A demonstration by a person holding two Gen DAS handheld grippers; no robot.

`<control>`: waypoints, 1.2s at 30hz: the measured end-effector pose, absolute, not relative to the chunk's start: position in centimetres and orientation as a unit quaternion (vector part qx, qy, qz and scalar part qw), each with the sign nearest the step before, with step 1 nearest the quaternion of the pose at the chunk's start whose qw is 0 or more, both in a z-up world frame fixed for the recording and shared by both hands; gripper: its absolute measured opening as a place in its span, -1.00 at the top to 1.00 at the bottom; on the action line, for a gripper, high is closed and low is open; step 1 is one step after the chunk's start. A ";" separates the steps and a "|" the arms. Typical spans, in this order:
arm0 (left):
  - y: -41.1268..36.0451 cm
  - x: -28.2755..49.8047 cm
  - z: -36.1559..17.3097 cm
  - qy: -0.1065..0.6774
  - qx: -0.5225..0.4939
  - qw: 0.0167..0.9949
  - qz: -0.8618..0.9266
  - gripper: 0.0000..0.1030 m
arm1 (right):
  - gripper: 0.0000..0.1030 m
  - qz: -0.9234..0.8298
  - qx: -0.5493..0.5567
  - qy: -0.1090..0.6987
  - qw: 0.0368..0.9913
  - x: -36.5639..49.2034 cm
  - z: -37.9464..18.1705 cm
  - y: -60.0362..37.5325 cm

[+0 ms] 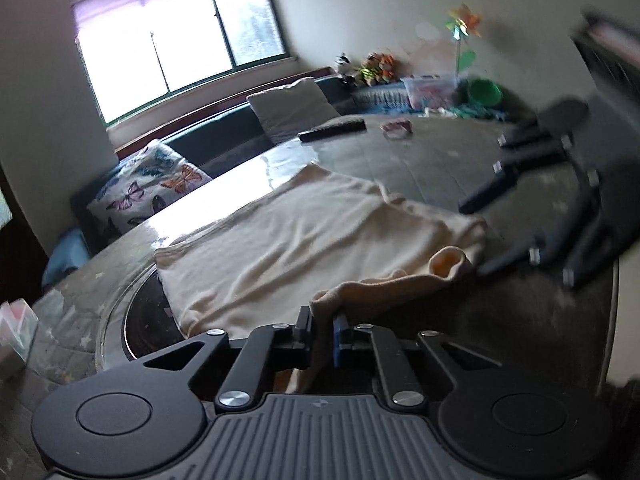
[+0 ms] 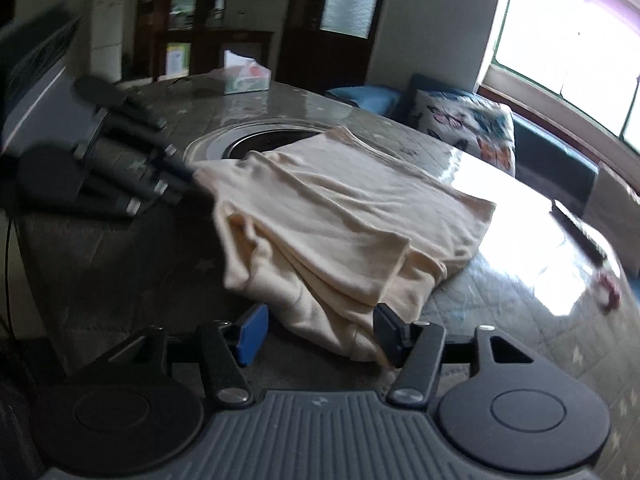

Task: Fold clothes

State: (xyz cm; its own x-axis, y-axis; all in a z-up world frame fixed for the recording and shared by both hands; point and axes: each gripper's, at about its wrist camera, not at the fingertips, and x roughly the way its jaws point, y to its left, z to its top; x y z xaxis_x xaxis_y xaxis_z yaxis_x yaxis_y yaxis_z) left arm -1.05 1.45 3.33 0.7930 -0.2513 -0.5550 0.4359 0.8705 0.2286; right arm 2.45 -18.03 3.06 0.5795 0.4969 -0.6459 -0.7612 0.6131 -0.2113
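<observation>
The left claw [image 1: 322, 326] is pinched nearly shut on a bunched edge of the cream garment [image 1: 288, 236], the cloth rising between its black pad and its blue pad and trailing back under the tool. From that pinch a rolled sleeve or hem runs to the right, its open end facing the camera beside the right claw [image 1: 476, 236], whose jaws stand apart in this view and look blurred.

In the right wrist view the right claw [image 2: 320, 332] stands well open: a blue pad on the left and a black pad on the right, with the near fold of the garment [image 2: 340, 220] lying between them. The black pad sits against the cloth's edge; the blue pad is clear of it, so nothing is gripped.

The garment lies loosely folded in layers on the round table [image 2: 120, 248], partly covering a dark round inset [image 2: 272, 140] at the table's middle. Farther out on the table sit a tissue box [image 2: 246, 76], a dark remote [image 1: 332, 130] and a small pink item [image 1: 396, 128]. A butterfly-print cushion [image 1: 148, 188] rests on the sofa beyond, under the window [image 1: 180, 48].
</observation>
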 end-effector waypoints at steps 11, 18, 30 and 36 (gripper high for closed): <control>2.5 0.2 3.9 0.272 0.150 0.930 -0.195 0.73 | 0.27 0.395 -0.263 0.254 0.843 5.0 2.3 -15.9; 2.6 -2.1 2.2 0.271 0.192 0.927 -0.174 0.29 | 0.73 0.397 -0.215 0.294 0.843 6.5 2.6 -16.3; 2.1 -2.5 0.0 0.249 0.276 0.915 -0.154 0.21 | 0.79 0.390 -0.172 0.288 0.857 7.8 4.8 -16.3; 2.5 -2.3 0.0 0.250 0.293 0.908 -0.164 0.83 | 0.82 0.382 -0.168 0.285 0.863 7.9 4.9 -16.3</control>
State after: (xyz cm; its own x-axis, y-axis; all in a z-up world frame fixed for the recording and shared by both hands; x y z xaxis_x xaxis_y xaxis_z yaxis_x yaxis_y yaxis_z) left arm -2.29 2.54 -0.04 0.8216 -0.1512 -0.5497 0.4439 0.7747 0.4503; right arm 7.87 -16.34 4.87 0.5461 0.5632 -0.6201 -0.7545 0.6523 -0.0719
